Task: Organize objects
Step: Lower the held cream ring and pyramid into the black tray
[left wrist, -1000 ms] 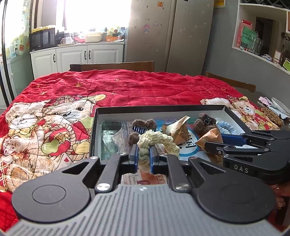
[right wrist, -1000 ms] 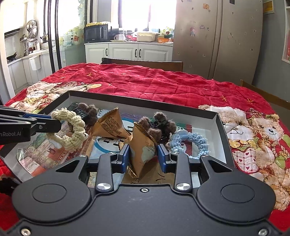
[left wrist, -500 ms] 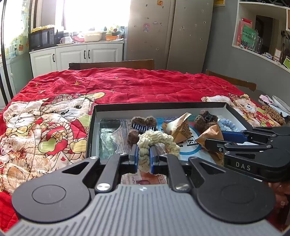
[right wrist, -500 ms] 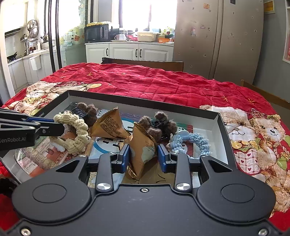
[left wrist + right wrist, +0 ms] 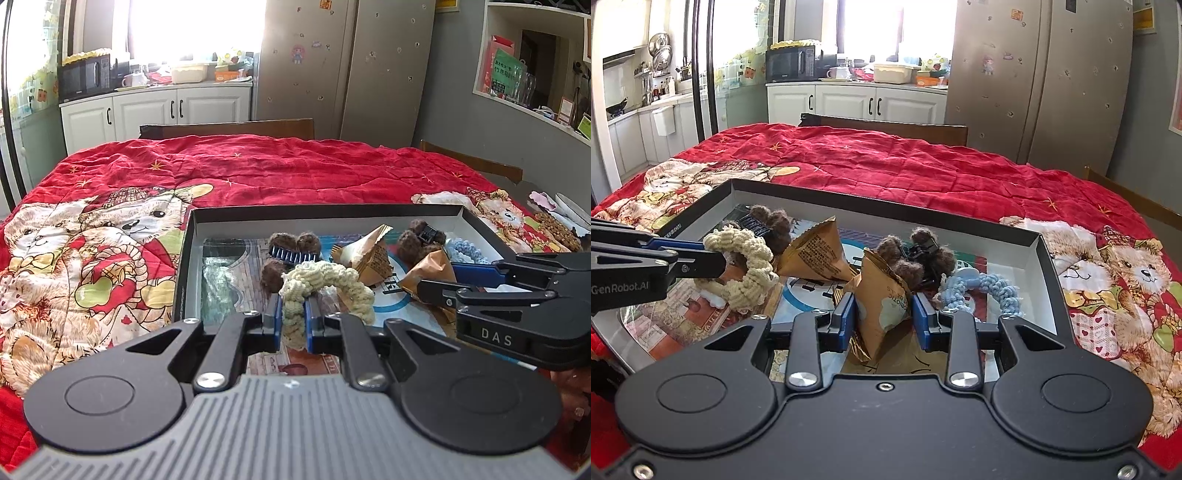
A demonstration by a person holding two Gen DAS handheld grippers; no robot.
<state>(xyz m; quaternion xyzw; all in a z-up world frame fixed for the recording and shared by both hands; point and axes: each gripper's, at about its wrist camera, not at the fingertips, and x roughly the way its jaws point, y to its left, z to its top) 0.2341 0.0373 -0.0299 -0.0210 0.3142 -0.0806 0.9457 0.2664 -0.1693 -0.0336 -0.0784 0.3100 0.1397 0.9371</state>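
This is a home kitchen with a dining table in it. White cabinets (image 5: 857, 101) run under a sunny window, their counter crowded with a microwave (image 5: 792, 65), a mug and food tubs. A tall fridge (image 5: 1038, 74) wears stickers. Pans hang by the stove, and a teddy-bear quilt (image 5: 110, 236) covers the table.
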